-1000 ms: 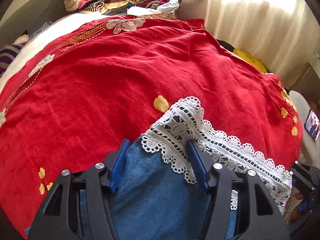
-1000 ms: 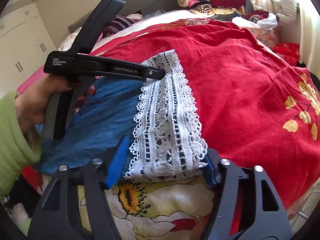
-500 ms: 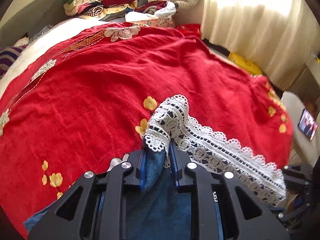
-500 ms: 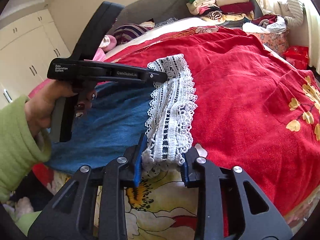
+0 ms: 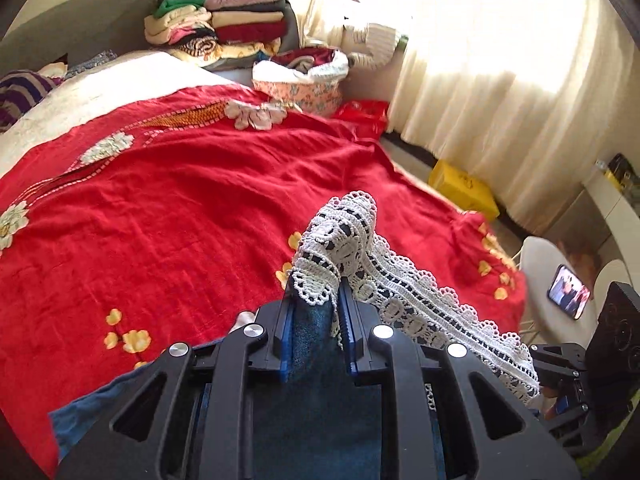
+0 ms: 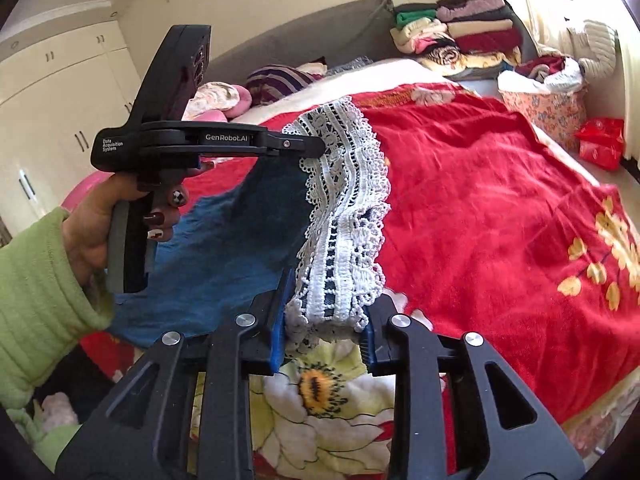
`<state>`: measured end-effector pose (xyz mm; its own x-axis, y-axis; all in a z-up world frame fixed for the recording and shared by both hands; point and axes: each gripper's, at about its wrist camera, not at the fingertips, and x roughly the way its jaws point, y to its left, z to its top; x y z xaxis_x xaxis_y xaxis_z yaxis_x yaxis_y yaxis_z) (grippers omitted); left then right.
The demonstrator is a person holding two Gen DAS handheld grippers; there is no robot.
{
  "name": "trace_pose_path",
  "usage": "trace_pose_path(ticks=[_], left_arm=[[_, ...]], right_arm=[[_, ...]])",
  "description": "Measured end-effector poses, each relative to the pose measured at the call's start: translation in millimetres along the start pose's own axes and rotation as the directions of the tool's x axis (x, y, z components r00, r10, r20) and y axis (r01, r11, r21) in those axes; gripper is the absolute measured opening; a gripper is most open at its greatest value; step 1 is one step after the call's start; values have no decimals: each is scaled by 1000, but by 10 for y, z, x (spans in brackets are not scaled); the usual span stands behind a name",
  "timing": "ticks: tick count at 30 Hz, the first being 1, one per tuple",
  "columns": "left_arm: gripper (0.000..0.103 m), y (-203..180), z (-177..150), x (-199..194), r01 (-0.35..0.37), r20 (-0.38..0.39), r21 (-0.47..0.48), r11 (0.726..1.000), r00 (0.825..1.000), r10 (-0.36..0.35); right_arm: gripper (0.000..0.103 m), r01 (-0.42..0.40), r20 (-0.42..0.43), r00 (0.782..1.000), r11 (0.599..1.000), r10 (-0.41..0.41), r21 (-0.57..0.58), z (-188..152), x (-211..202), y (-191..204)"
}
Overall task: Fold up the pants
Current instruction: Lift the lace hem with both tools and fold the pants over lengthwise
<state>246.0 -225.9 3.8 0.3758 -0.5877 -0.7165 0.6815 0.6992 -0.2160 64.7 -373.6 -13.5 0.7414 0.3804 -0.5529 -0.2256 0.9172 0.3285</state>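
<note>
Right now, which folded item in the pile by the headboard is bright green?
The green garment at the top left of the folded clothes stack; the pieces around it are cream, mauve, dark red and patterned.

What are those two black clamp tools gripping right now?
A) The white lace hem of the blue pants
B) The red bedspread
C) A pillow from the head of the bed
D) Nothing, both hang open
A: the left gripper and the right gripper are each shut on the white lace hem of the blue pants, holding it above the red bedspread.
</note>
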Motion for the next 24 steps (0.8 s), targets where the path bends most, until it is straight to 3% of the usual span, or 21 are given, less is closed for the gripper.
trace_pose_path(ticks=[11,24], left_arm=[[18,308,-196,-428,-1,72,-55,998,997,5],[21,786,-601,-774,-50,86,-118,992,994,61]], right_arm=[[21,-21,6,1000,993,22,-118,175,14,459],[21,-84,-85,995,949,61,-305,95,328,1238]])
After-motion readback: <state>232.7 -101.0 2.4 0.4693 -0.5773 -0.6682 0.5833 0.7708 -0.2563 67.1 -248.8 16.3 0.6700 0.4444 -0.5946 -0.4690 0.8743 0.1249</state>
